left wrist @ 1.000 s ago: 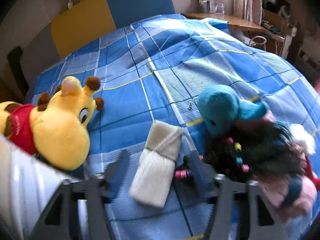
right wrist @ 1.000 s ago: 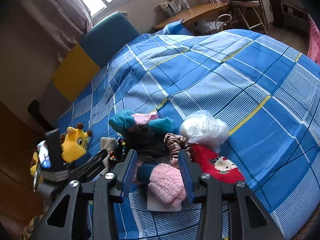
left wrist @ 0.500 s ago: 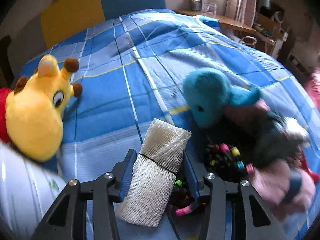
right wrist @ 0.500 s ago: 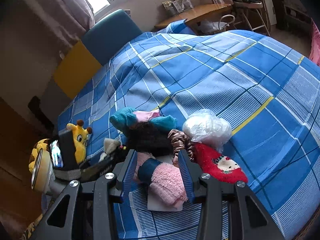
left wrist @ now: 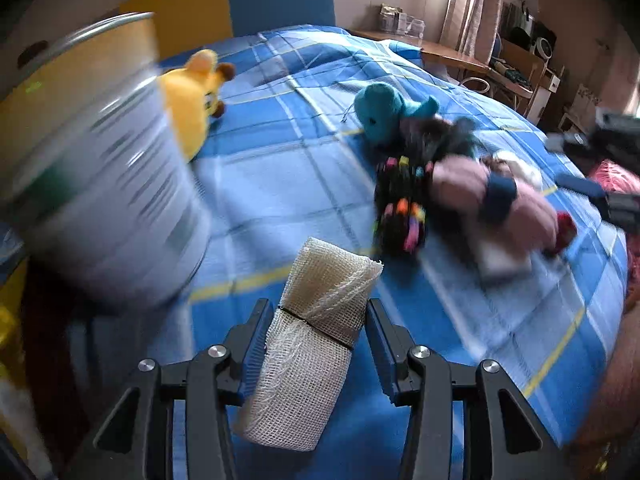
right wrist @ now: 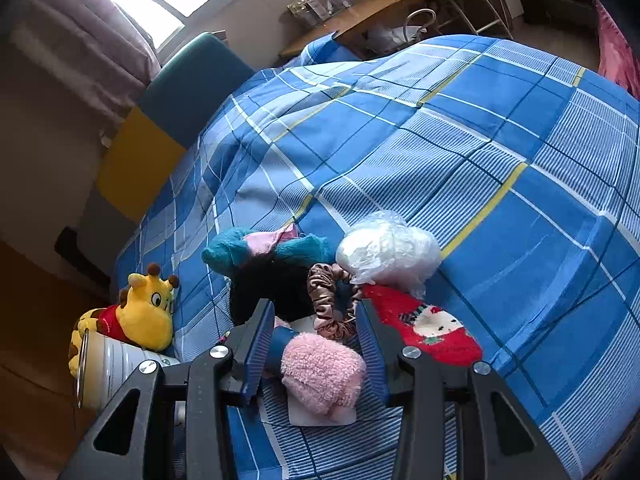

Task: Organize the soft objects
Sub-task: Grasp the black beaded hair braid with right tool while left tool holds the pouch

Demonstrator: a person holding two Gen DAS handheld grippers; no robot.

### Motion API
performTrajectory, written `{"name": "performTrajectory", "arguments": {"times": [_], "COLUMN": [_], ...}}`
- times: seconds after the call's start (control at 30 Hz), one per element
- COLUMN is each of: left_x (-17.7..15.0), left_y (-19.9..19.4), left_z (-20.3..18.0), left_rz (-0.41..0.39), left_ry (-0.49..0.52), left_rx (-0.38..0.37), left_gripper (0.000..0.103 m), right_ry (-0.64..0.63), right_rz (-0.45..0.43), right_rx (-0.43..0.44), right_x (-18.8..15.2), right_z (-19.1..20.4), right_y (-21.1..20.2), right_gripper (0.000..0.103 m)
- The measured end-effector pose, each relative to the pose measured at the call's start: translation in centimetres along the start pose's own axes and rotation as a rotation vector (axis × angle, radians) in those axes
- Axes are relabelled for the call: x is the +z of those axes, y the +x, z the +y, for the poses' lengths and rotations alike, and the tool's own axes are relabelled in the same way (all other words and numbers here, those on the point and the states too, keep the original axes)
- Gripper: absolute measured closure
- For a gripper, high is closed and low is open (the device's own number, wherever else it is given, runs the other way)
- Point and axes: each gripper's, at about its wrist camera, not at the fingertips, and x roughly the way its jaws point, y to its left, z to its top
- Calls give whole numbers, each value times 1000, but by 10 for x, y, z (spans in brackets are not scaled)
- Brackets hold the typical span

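My left gripper [left wrist: 318, 342] is shut on a white gauze roll [left wrist: 316, 340] bound by a thin black band, and holds it above the blue checked bedspread [left wrist: 300, 160]. A white tin can [left wrist: 100, 184] looms blurred just to its left. My right gripper [right wrist: 316, 344] stands open over a pink fluffy sock [right wrist: 320, 372], which lies on a white card between the fingers without being pressed. Around that sock lie a brown scrunchie [right wrist: 328, 300], a red character sock [right wrist: 424, 328], a plastic-wrapped white ball [right wrist: 388, 252], a black fuzzy bundle [right wrist: 272, 288] and a teal plush [right wrist: 236, 248].
A yellow giraffe plush [right wrist: 144, 316] in a red shirt lies beside the tin can [right wrist: 104, 364] at the bed's left edge. A blue and yellow headboard [right wrist: 160, 120] stands behind. A wooden desk [right wrist: 360, 12] and a chair are at the far side.
The left gripper shut on the gauze roll, lifted it off the bed and carried it left, so the can now fills the left of its view. The right gripper has stayed put.
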Motion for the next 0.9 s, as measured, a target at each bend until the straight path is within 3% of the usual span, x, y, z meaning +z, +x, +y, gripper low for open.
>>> {"name": "performTrajectory", "arguments": {"times": [0.1,0.2,0.37,0.47,0.6,0.9], "left_x": [-24,-37,-46,-45,-47,-53], "left_y": [-2,-3,-1,0,-1,-7], "left_z": [8,10,10,15,15,24], "left_rz": [26,-23,-76,-77,-90,-108], "left_ry": [-10,-13,-6,-30,-33,-75], "left_rx": [28,30,34,13,7,-45], "left_gripper": [55,55,55,55,55,55], "right_ry": [-22,-90,-298,-322,-276,-231], "right_rz": [20,60,238,329,355,232], "right_rx": [35,171,301,251,158,-93], "right_x": [-2,-8,-39,-59,-71,-59], "right_z": [6,26,74,88,97,114], "right_y": [3,5,23,44,74,130], "right_gripper": [60,60,60,60,60,55]}}
